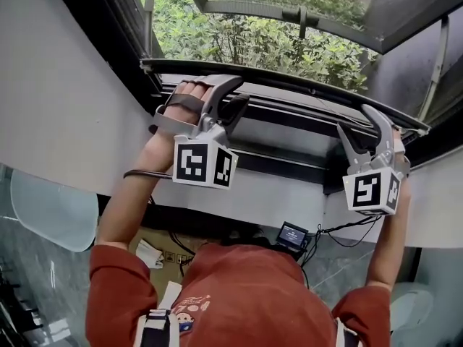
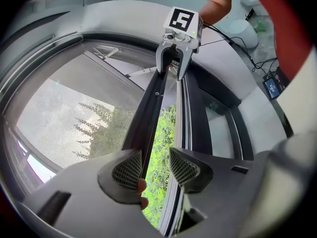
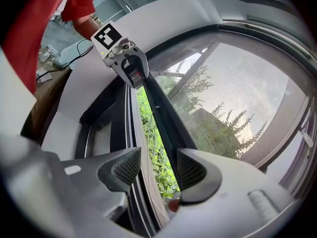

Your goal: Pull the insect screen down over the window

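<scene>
Up at the window, both grippers sit on the dark bottom bar of the insect screen, which runs across the opening from one side of the frame to the other. The left gripper is near the bar's left end and the right gripper near its right end, well apart. In the left gripper view the left gripper has its jaws spread wide around the bar's edge: the bar lies against one ribbed pad, while the other pad stands clear of it. The right gripper shows the same in its own view, jaws wide, with the bar beside one pad and a gap before the other. The grey mesh stretches away from the bar. A narrow strip of green leaves shows between the bar and the window frame's rail. In the head view the white sill lies just beside the bar.
</scene>
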Available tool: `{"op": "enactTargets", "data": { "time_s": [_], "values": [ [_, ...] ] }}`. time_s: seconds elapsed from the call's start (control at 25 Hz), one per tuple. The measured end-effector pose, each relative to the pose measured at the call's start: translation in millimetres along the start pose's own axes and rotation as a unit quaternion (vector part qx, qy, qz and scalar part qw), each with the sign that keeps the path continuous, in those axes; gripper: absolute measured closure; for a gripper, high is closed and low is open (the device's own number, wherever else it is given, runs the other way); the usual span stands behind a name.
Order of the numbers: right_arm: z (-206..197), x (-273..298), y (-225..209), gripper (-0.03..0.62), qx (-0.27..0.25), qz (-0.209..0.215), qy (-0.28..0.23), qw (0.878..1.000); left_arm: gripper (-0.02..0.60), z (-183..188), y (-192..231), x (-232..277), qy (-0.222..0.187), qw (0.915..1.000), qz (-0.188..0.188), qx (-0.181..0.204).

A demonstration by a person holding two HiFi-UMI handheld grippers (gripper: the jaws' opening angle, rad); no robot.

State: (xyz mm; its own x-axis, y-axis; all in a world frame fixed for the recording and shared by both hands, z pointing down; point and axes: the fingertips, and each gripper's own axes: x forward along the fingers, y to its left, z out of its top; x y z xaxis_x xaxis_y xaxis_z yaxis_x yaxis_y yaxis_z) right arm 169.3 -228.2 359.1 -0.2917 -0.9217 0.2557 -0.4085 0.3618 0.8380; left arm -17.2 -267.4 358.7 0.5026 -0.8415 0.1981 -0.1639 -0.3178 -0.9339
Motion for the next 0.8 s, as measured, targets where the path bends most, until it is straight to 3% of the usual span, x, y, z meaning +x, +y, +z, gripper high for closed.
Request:
{"op": "enactTargets", "data": {
  "time_s": [0.44,0.8],
  "values": [
    [-8.2,3.9,14.6,0.361,-0.004,0.015,0.017,1.000,0.407,-4.8,-14.9,2.7,0.007,0.9998,-0.018,-0.001],
    [-23.2,9.0,42.5,0.344,0.014,0.061,0.036,0.997,0.406,-13.0,-43.6,6.5,0.015,0.9983,-0.057,-0.003]
  ]
}}
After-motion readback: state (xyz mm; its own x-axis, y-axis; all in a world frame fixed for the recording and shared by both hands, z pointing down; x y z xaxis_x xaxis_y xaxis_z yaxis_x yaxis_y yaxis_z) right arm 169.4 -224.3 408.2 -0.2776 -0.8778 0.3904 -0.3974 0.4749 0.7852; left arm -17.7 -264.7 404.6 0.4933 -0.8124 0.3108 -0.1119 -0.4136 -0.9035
